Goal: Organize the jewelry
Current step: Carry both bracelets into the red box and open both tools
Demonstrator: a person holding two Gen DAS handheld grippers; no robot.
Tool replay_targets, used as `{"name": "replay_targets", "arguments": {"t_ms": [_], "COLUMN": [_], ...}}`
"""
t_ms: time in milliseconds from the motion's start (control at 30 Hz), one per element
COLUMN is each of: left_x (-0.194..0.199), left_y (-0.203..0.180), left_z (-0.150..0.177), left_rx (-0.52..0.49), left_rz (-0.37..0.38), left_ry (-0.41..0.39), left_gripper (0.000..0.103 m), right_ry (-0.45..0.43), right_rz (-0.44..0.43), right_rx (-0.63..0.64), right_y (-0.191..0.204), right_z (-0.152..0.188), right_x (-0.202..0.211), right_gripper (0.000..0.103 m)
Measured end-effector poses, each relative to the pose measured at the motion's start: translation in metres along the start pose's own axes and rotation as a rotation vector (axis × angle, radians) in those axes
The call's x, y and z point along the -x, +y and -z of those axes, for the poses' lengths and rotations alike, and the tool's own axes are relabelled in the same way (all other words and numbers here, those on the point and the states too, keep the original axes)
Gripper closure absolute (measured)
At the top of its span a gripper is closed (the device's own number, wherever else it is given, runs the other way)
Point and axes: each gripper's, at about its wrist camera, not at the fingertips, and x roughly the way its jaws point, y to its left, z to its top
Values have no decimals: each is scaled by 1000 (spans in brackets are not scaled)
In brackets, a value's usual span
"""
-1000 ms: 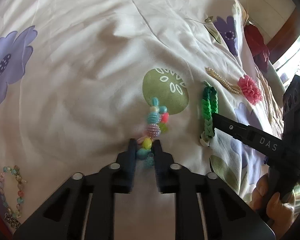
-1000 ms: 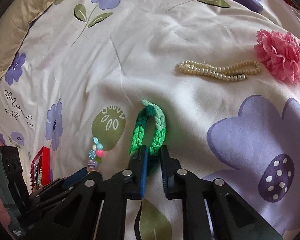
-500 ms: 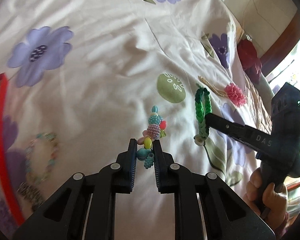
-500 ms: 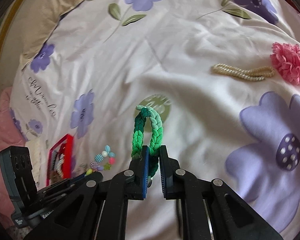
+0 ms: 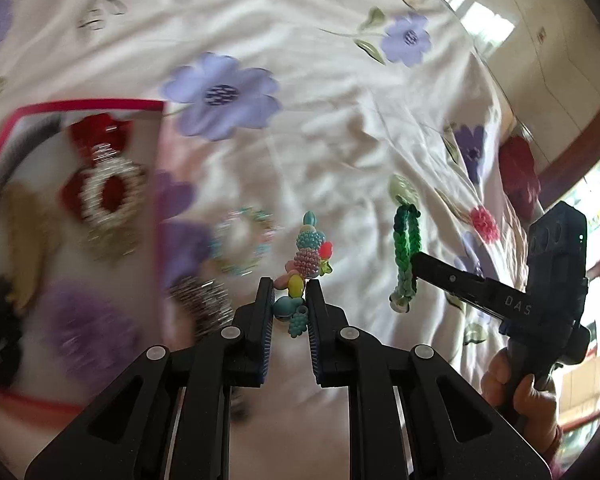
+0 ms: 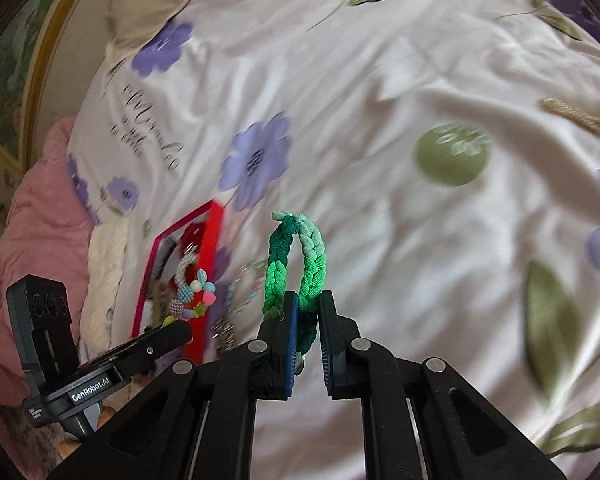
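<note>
Left wrist view shows the left gripper clenched on a multicoloured beaded bracelet of pastel plastic beads, lifted clear of the white floral-print bedspread. Beside it, the right gripper grasps a braided green fabric bracelet, its loop standing up above the fingertips. Both pieces hang in the air, well apart from each other.

Toward the left edge of the bedspread lies a red-rimmed open jewelry box, blurred but already holding a red bow with a silver ring and other dim items. A turquoise beaded bracelet rests on the cloth just beside the box. A pink fabric flower sits far toward the right edge.

The step in hand appears to be carrying both bracelets toward the box. The next move likely calls for bringing each gripper over the box's rim, lowering, and loosening the grip so each bracelet drops inside without snagging.
</note>
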Motion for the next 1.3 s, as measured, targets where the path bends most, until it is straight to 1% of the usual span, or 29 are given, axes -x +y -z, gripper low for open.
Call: {"name": "replay_targets", "arguments": {"t_ms": [167,400,700,833,1067,1200,1300], "left_x": [28,64,88,92,83,72,66], "left_y": [35,82,126,144,175,191,198], "left_z": [13,22,25,23,16,11,8], "left_rx": [62,148,220,249,281,301,311], "left_rz": [-34,-89,-138,-156,-203,-226,-235], "left_ry": [-35,-98,-144,-154,-147,-133,-124], "left_gripper": [89,89,89,89,89,89,89], "right_ry": [41,85,130,155,192,201,213], "right_rz": [-39,-79,-122,-131,-101,-40,-20], "right_rx": [43,109,197,234,282,305,305], "right_y": [28,67,119,142,169,176,175], "right_z": [12,21,31,33,29,26,25], "right_x": [-16,-33,-61,-83,-127,-149,-161], "right_gripper": [93,93,93,93,93,93,93]}}
